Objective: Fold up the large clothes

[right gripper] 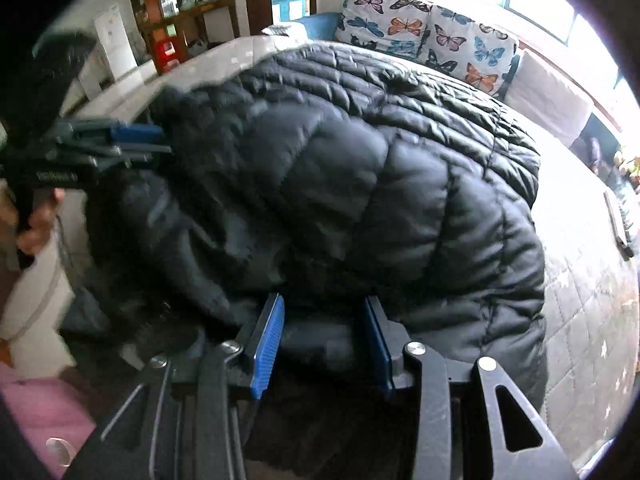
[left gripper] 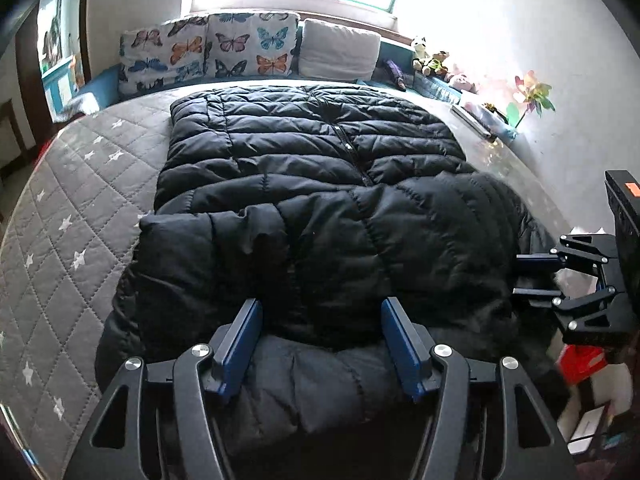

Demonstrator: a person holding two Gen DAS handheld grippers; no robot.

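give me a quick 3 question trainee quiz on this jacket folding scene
1. True or false: the black puffer jacket lies on a quilted grey bedspread with white stars.
2. What print is on the two pillows? A) butterflies B) stripes C) dots
3. Are the left tongs open or shut?

Key: 1 true; 2 A; 3 open, with jacket fabric between the blue pads, not pinched.

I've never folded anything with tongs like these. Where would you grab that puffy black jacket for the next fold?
Probably the near folded edge of the black jacket: it bulges toward the person as a thick roll. Come from the near side, angled down, one gripper toward each end of that edge, so the padding fits between the fingers.
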